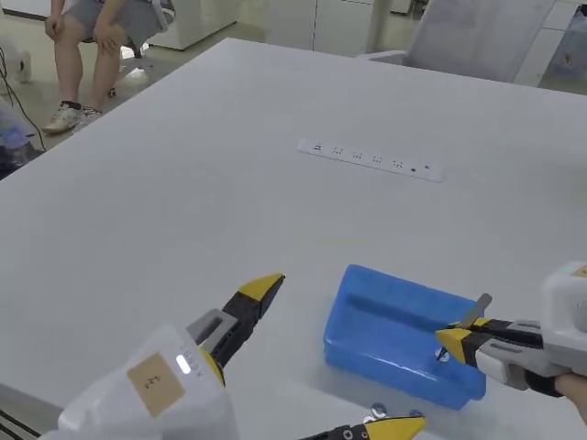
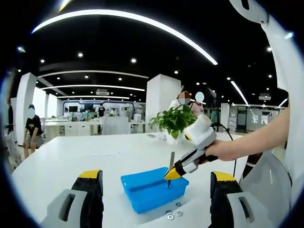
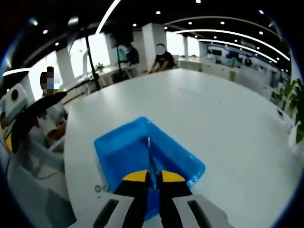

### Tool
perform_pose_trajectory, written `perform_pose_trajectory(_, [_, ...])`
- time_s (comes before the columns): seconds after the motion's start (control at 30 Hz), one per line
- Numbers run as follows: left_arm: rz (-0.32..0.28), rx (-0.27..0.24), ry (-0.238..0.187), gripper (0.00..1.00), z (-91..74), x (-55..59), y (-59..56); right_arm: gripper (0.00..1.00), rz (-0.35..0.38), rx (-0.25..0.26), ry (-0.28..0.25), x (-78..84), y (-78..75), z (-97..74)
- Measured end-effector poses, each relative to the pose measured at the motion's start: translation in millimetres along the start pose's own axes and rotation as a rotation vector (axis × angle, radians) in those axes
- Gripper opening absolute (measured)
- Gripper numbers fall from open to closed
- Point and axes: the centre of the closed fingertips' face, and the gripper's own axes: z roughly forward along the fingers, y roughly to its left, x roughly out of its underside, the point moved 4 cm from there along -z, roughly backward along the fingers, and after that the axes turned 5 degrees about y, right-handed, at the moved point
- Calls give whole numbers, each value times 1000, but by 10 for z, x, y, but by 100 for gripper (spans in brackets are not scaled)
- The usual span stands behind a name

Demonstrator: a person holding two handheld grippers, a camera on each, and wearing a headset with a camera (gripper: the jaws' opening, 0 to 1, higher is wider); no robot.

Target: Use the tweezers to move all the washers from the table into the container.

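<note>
Closest to the headset sits the left gripper (image 1: 339, 354), its yellow-tipped fingers (image 1: 261, 288) spread wide apart and holding nothing, one tip left of the blue container (image 1: 394, 312) and the other in front of it. On the white tabletop (image 1: 183, 202), just beside the container's near wall, lie a few small washers (image 1: 378, 410); the left gripper view shows three of them (image 2: 170, 216) in a loose cluster, apart from the container (image 2: 142, 187) and between that gripper's own open fingers (image 2: 90, 175). From the right comes the right gripper (image 1: 459, 339), its fingers pinched together on the tweezers (image 1: 479, 307), which stand tilted with the tips down inside the container. In the right gripper view the closed gripper (image 3: 154, 178) holds the thin tweezers (image 3: 149, 156) pointing out over the container's blue floor (image 3: 118, 152), with washers (image 3: 97, 188) on the tabletop to its left. Whether the tweezer tips carry a washer cannot be told. Farther back on the tabletop lies a white power strip (image 1: 371, 159), well apart from the container.
</note>
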Motion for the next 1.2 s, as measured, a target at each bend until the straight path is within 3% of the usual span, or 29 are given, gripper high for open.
perform_pose_trajectory(0.8, [13,-1,19,94,-4,25,-2,5,-7,7,2,35,-27,25])
perform_pose_trajectory(1.2, [15,-2,28,93,1,40,-2,5,20,1,-48,-42,1,-77])
